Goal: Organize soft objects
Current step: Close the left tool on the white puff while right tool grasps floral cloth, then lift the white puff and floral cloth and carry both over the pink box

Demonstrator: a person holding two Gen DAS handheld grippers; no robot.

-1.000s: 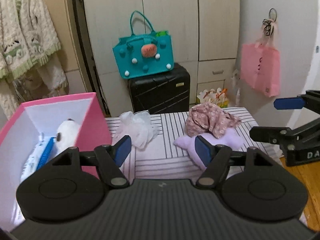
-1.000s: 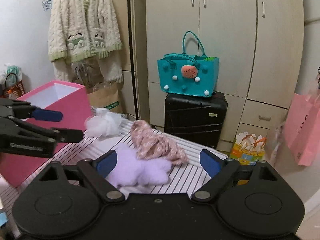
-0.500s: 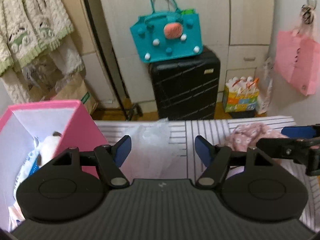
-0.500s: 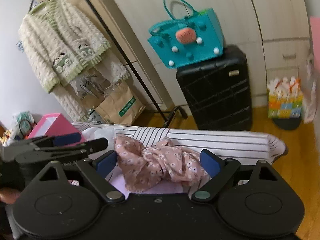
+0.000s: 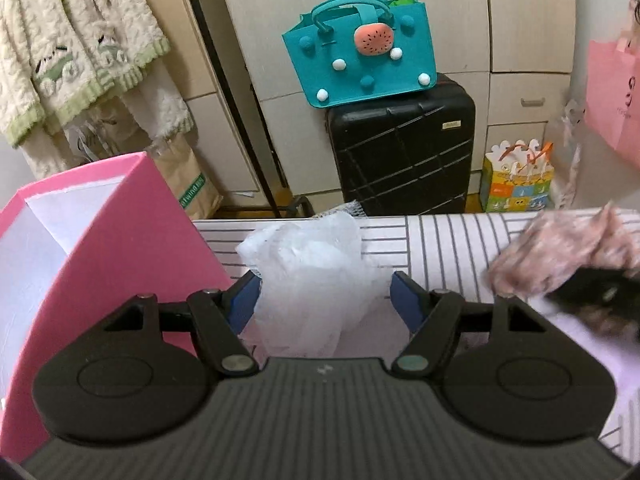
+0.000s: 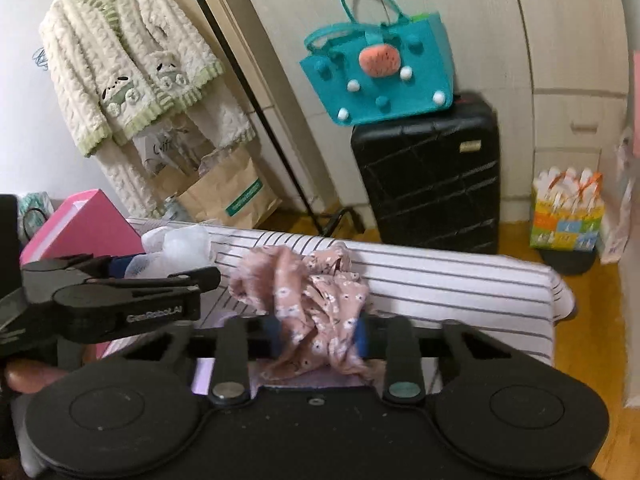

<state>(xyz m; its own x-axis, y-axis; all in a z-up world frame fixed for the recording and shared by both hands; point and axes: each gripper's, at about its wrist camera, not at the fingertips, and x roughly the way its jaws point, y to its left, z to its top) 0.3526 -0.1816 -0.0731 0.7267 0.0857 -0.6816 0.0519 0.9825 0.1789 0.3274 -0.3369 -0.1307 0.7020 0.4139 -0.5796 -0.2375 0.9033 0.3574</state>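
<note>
The right hand-held gripper [image 6: 318, 338] is clamped on the pink floral cloth [image 6: 308, 296] directly ahead, while the left hand-held gripper [image 5: 322, 300], jaws apart, straddles the white mesh bundle [image 5: 308, 276] beside the pink box [image 5: 120, 248].

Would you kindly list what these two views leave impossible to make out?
- Pink box contents: left wrist view, cut by the left edge.
- Floral cloth: blurred there.
- Lilac item under the cloth: right wrist view, mostly hidden by the right gripper.
</note>
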